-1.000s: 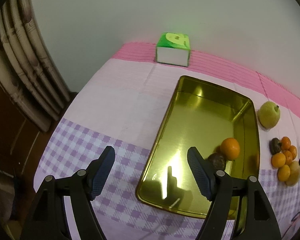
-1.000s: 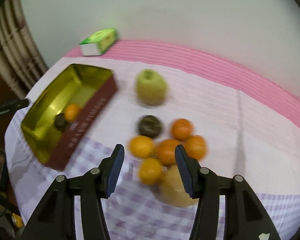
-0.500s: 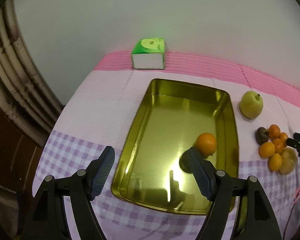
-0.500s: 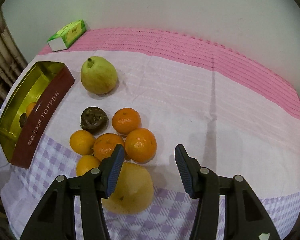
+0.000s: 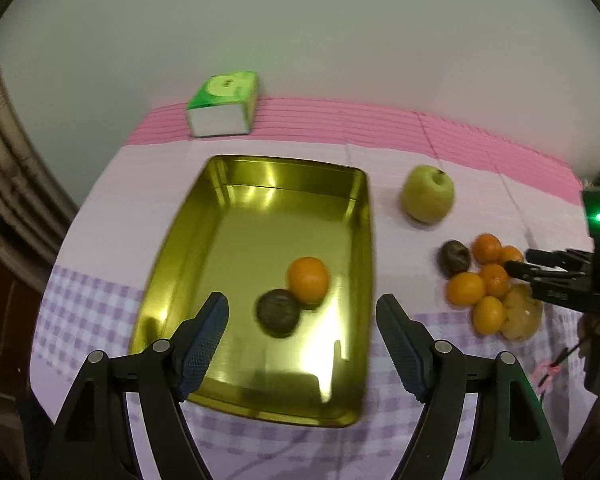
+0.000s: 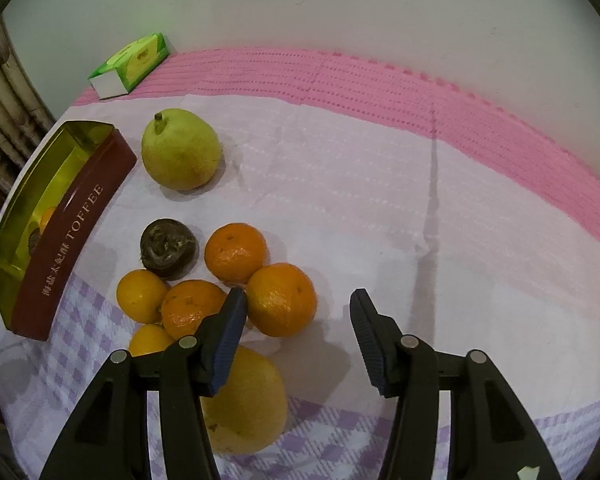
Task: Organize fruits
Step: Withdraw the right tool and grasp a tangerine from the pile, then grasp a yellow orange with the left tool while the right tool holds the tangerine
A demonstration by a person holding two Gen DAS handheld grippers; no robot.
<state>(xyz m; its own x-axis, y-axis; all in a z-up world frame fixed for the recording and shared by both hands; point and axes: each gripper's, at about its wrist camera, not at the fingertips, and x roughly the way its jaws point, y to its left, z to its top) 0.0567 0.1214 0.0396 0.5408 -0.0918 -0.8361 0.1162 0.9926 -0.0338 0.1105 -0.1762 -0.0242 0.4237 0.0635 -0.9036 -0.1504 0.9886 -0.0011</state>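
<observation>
Golden metal lines the inside of the tin [image 5: 188, 256], which lies open on the cloth [image 6: 380, 184] with one orange [image 5: 308, 279] and one dark wrinkled fruit [image 5: 278, 312] touching each other on its floor. Its outer wall is dark red and reads TOFFEE; from the right wrist view that wall hides most of the two fruits inside, so only slivers of them show over the rim. Just beside the tin, on the side away from the curtain, a green pear [image 6: 180, 154] stands alone. Nearer the camera, a second dark fruit [image 6: 168, 247] and a cluster of oranges [image 6: 236, 252] sit bunched together, touching one another, with a large yellow fruit [image 6: 248, 400] at the near end of the heap. Part of that yellow fruit and of one small orange is covered by the right gripper's [image 6: 296, 320] left finger, so how they meet cannot be told.

Both pairs of jaws stand apart and hold nothing. The right gripper hangs over the near edge of the heap; its left pad is in front of the gap between two oranges, and whether it touches them cannot be told. The left gripper [image 5: 302, 328], opened wider, hovers above the near end of the tin, the dark fruit seen between its fingers but below them. A green tissue box [image 5: 222, 104] rests at the far edge by the wall. The left view is slightly blurred.
</observation>
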